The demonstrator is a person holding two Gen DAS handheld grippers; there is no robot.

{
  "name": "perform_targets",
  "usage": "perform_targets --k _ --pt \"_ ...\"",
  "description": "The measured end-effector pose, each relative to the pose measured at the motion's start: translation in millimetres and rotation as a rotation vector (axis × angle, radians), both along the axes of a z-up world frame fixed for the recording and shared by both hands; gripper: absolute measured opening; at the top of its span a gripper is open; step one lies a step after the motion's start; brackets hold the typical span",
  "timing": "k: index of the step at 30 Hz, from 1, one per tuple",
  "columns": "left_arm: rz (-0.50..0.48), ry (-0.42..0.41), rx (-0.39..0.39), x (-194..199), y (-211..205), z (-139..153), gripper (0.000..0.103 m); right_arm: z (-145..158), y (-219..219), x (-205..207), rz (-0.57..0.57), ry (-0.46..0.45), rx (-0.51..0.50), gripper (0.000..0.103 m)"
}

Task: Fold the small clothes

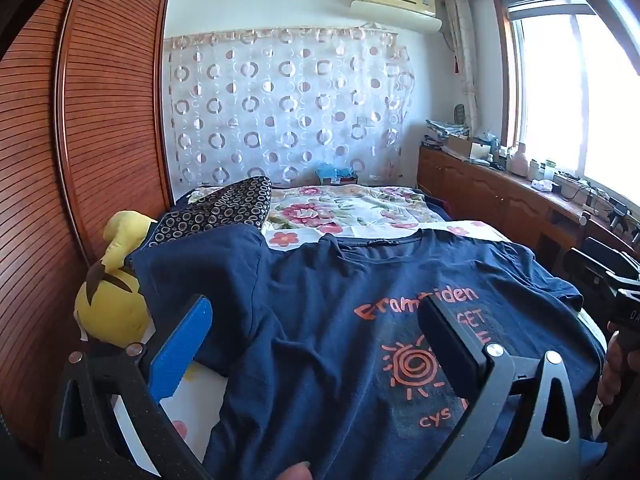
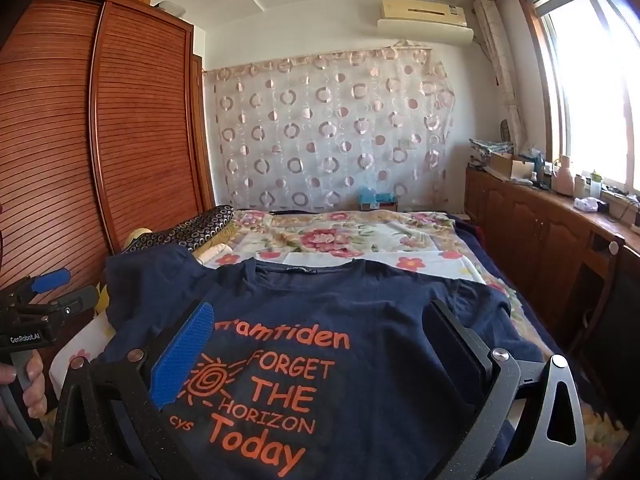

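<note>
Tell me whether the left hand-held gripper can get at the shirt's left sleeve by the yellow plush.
Probably yes: the left hand-held gripper is open above the navy T-shirt, and the sleeve beside the yellow plush lies uncovered.

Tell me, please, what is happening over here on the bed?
A person holds a two-finger gripper in each hand above a navy T-shirt spread face up on the bed, its orange print showing. The left gripper and the right gripper are both open and hold nothing. No fold has been started yet: the body lies flat, with one sleeve bunched up beside a yellow plush toy.
</note>
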State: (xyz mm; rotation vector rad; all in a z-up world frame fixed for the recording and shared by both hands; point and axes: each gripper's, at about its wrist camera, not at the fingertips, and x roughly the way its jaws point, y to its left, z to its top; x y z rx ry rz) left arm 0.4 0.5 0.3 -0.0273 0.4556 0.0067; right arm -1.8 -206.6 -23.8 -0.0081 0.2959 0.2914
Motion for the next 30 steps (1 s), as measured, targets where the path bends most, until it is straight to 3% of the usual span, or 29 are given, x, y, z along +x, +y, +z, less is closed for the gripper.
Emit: perform_targets --k 30 --pt "0.005 -0.020 0.024 -3 -1 2 0.103 -1 5 0 0.003 -0.003 -0.009 0.103"
